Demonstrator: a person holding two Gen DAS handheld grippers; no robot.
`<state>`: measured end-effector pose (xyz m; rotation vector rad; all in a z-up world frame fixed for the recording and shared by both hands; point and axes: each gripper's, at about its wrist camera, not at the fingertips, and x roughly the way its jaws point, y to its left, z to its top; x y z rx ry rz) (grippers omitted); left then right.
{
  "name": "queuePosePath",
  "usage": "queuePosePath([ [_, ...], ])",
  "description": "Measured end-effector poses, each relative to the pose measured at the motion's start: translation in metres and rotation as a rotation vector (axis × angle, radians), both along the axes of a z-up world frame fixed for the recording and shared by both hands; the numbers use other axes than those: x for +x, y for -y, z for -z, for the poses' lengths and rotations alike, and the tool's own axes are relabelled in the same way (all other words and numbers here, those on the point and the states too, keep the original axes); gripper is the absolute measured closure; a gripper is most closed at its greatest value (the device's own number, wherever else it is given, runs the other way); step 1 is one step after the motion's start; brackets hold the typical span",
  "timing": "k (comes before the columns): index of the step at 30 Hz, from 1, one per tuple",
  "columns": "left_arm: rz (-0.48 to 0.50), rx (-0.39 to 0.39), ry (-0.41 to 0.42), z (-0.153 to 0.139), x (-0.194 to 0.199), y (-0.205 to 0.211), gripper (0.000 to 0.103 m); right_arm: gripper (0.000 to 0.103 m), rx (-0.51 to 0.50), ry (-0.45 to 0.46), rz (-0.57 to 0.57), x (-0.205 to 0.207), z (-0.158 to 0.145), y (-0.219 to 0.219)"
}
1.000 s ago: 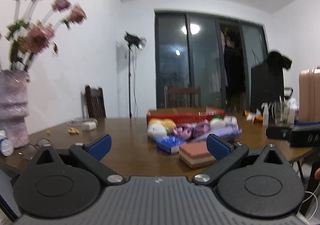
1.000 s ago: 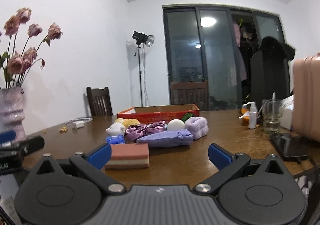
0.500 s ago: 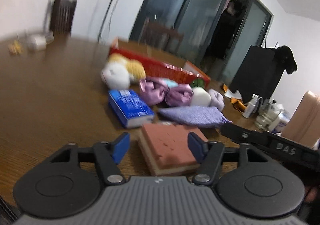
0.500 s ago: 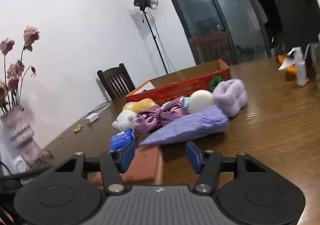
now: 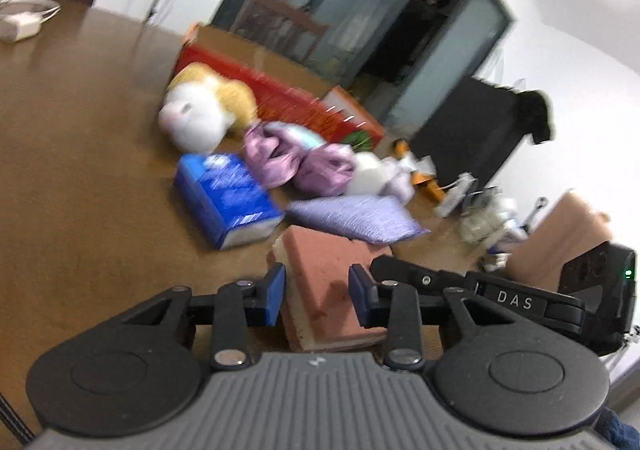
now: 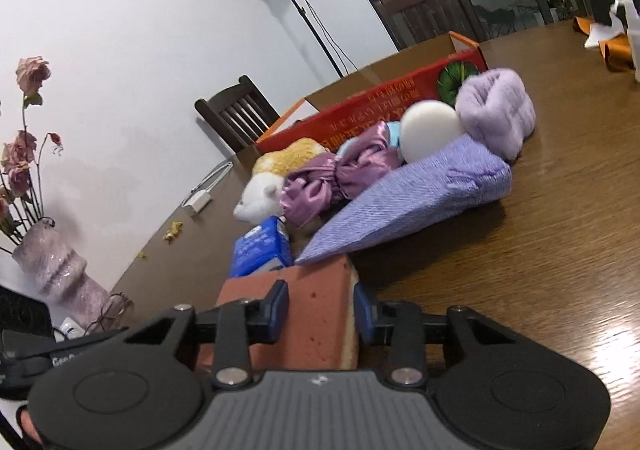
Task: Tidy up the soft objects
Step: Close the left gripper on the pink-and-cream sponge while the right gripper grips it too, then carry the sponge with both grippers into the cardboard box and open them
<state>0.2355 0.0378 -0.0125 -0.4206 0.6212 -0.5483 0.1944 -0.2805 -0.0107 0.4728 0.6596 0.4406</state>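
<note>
Brown wooden table (image 6: 500, 250) carries sponge (image 6: 316, 314), purple cloth (image 6: 420, 202), red box (image 6: 380, 98).
</note>
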Motion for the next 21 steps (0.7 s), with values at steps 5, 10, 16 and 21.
queuePosePath([
  [5,0.041,-0.049,0.156,-0.049,0.021,-0.010,0.068,0.068,0.024,0.120,0.026,-0.004,-0.049,0.000],
  [10,-0.001,-0.040,0.257,-0.109,0.077,-0.008,0.068,0.068,0.057,0.267,0.036,0.040,-0.093,-0.002],
  [16,-0.083,-0.052,0.260,-0.134,0.171,0.000,0.068,0.068,0.033,0.270,0.024,0.150,-0.121,-0.009],
  [21,-0.151,-0.034,0.135,-0.126,0.261,-0.001,0.068,0.068,0.071,0.131,-0.011,0.275,-0.117,-0.008],
])
